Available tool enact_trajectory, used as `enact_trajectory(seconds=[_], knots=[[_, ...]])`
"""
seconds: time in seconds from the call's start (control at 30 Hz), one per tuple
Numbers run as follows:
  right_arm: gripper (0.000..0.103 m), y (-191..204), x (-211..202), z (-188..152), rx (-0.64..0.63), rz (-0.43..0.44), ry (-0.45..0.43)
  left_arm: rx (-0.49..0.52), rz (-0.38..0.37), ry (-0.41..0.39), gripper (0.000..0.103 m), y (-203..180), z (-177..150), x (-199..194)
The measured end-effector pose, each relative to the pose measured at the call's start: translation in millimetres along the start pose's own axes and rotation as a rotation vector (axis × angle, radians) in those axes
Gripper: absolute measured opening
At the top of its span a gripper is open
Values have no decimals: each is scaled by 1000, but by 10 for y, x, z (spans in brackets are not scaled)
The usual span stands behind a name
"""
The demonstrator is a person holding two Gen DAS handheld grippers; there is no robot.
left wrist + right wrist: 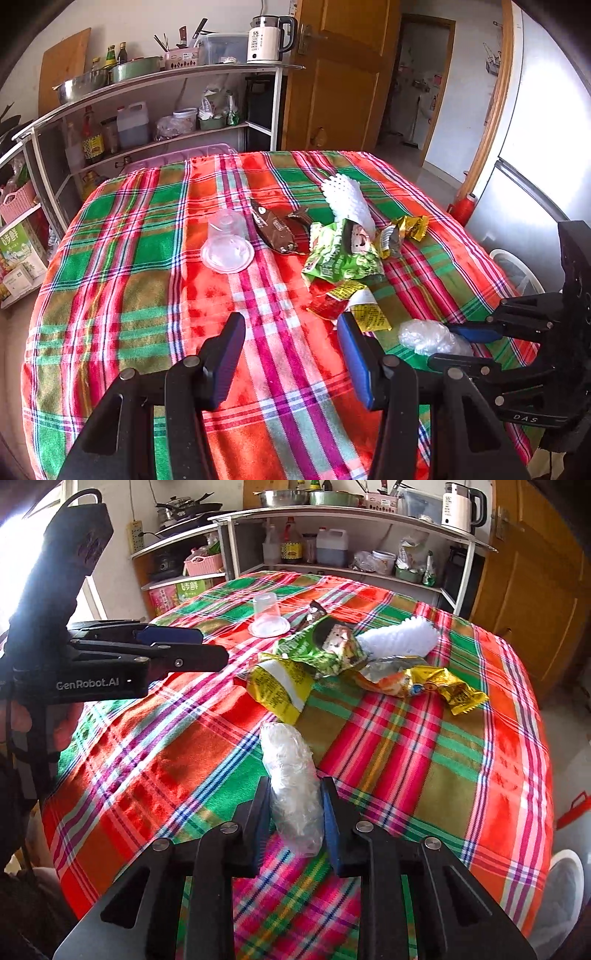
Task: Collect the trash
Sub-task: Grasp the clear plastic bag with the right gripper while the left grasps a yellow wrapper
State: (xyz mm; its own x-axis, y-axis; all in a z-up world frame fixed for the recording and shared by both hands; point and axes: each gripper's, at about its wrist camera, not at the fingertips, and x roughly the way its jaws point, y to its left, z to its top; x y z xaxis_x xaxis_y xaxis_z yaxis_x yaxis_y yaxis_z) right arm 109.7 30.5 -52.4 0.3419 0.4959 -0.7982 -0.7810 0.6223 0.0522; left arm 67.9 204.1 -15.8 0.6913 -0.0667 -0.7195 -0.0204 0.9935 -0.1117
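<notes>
My right gripper (295, 805) is shut on a crumpled clear plastic wrap (291, 779), held just above the plaid tablecloth (424, 760); it also shows in the left wrist view (428, 338). My left gripper (291, 336) is open and empty over the cloth, near a yellow and red wrapper (351, 304). Beyond lie a green snack bag (343, 254), a brown wrapper (280, 229), a gold wrapper (410, 230), white foam netting (347, 197) and an upturned clear cup (227, 242).
A white bin (517, 271) stands off the table's right edge. A metal shelf rack (147, 110) with bottles, bowls and a kettle (267, 38) stands behind the table. A fridge (535, 147) is at the right, and a wooden door (343, 74) behind.
</notes>
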Motion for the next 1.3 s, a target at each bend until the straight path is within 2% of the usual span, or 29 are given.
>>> enact_trajectory(seconds=[0.07, 0.23, 0.37, 0.6, 0.83, 0.87, 1.3], knots=[[27, -79, -19, -11, 28, -18, -2, -7, -28, 5, 62, -38, 14, 27], [27, -199, -24, -2, 70, -82, -2, 2, -68, 22, 64, -203, 88, 149], [27, -236, -32, -6, 86, -107, -6, 38, -30, 33, 64, -343, 142, 276], [27, -287, -38, -15, 114, -111, -10, 28, 7, 69, 64, -402, 184, 497], [27, -305, -50, -26, 125, -108, -14, 42, 25, 80, 53, -419, 173, 560], [27, -302, -52, -27, 125, -109, -15, 44, 28, 82, 49, -418, 169, 566], [27, -274, -126, -83, 134, -118, -28, 72, 39, 73, 38, -452, 99, 449]])
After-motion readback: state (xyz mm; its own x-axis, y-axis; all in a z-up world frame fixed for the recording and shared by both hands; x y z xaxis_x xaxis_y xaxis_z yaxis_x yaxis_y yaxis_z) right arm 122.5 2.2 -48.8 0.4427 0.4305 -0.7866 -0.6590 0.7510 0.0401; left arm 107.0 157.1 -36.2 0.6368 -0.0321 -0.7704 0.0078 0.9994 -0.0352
